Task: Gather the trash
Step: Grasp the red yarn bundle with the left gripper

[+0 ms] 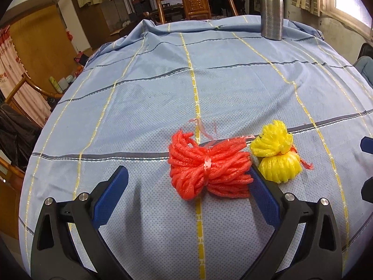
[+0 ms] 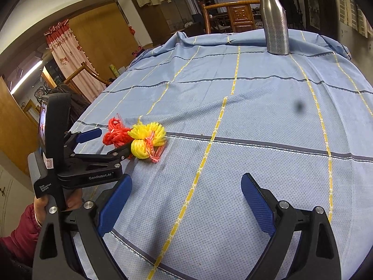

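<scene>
Left wrist view: the left gripper (image 1: 186,175) fills the bottom of the frame, its two blue-padded tongs spread wide apart, holding nothing. A red foam-net bundle (image 1: 207,170) lies on the cloth between them, toward the right-hand tong, whose tip touches it or sits just beside it; this looks like a lining-up for a pinch. Just right of it, touching or nearly so, lies a yellow foam-net bundle (image 1: 275,156). Both seem to be the trash to collect. Beneath them spreads a blue checked tablecloth (image 1: 139,107) with yellow and dark stripes. A steel bottle (image 1: 271,9) stands upright at the far edge, top centre-right, with a carved wooden chair (image 1: 195,4) behind it. Right wrist view: the right gripper (image 2: 186,186) sits at the bottom, tongs likewise spread apart and empty, over bare cloth well to the right of the bundles, probably waiting its turn. At middle left the other gripper reaches to the red bundle, a hand (image 2: 58,203) with a red sleeve gripping its handle. A floral curtain (image 2: 70,53) and wooden wardrobes fill the upper left.
</scene>
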